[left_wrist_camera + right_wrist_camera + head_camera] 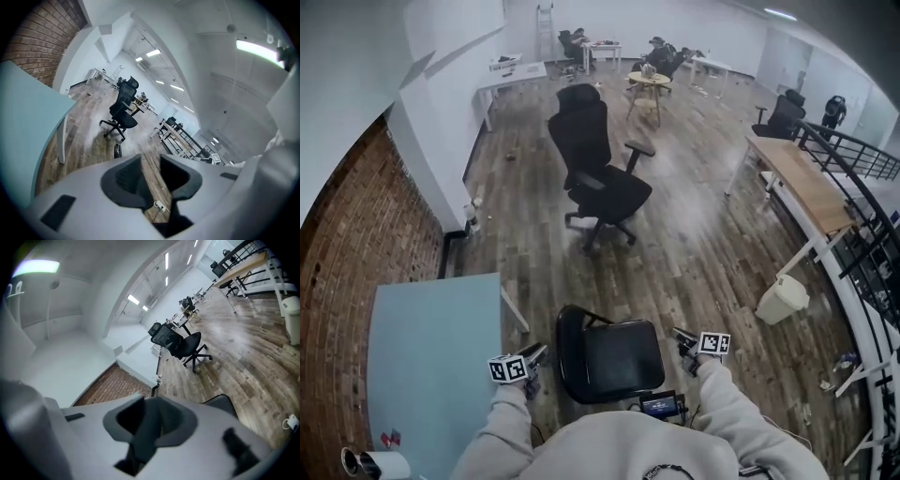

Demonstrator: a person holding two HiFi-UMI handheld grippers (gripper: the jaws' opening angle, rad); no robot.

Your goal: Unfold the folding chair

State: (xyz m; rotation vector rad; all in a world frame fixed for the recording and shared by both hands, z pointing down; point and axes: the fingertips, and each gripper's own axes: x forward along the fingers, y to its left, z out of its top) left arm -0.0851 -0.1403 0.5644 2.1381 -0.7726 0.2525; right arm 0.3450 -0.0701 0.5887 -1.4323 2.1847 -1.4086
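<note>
Lowest in the head view, bottom centre: the folding chair [611, 361], black seat down and looking level, so probably opened or close to it.

Just left of it, the left gripper [151, 161], narrowly parted, only floor showing in the gap, gripping nothing. Just right of it, the right gripper [151, 404], likewise part-closed, nothing seen between. Hard to say whether either touches the frame.

Main risk, as a judgement: a hinge short of its stop, letting the seat fold back once nudged or loaded. Could also skate on the smooth wooden floor [703, 253] if pushed from 1 side only.

Right below the seat, a small lit device [662, 405]; worn or lying on the floor, not clear. If lying there, liable to be caught under a leg.

At lower left, the pale blue table [431, 356], near enough to be knocked.

Further up, centre frame, 1 black office chair [598, 169], well apart, no obstacle.
</note>
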